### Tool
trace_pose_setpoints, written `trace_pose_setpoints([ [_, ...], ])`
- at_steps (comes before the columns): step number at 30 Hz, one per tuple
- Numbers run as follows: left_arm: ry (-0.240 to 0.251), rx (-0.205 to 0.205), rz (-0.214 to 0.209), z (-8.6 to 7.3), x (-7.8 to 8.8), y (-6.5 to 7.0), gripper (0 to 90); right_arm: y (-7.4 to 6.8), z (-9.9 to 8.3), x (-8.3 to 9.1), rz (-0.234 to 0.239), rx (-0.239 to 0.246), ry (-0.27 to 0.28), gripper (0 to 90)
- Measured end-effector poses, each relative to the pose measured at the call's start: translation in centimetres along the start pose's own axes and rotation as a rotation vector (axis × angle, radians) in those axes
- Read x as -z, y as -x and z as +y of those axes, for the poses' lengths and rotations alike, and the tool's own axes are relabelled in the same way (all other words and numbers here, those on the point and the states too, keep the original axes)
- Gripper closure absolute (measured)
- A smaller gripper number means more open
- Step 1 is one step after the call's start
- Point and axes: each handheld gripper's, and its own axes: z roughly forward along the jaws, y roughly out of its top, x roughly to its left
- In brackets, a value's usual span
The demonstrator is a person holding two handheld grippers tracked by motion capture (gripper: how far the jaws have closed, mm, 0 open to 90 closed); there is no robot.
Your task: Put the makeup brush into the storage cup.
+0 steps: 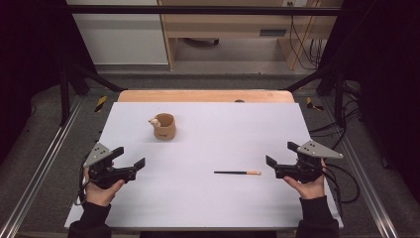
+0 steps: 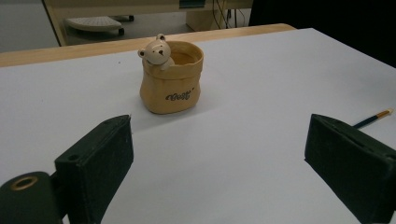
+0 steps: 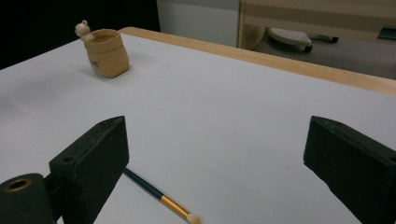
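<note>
Pencil point(image 1: 237, 172) lies flat on the white table cover point(image 1: 208, 198), right of centre, near side, its light eraser tip pointing right toward the right gripper point(image 1: 278, 154). That gripper sits at the near right, held level in the person's right hand point(image 1: 311, 186), pointing left; its jaws stand wide with nothing between them, the pencil tip just beside them but apart. In the right gripper view the pencil point(image 3: 159, 196) runs past the left jaw.

The left gripper point(image 1: 130, 156) sits at the near left, held by the left hand point(image 1: 101, 191), angled toward the far right, jaws wide and empty.

Farther off, left of centre, stands a tan sack-shaped cup point(image 2: 172, 77) with a bear figure point(image 2: 155, 51) at its rim. Its dark script lettering is not legible.
</note>
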Motion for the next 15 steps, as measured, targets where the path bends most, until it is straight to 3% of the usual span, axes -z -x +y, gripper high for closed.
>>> trace_pose_setpoints([
  [15,-0.024,0.0,-0.006,-0.51,-0.44,-0.26,8.4,-0.38,-0.07,-1.07,0.013,0.035,-0.075,7.4],
])
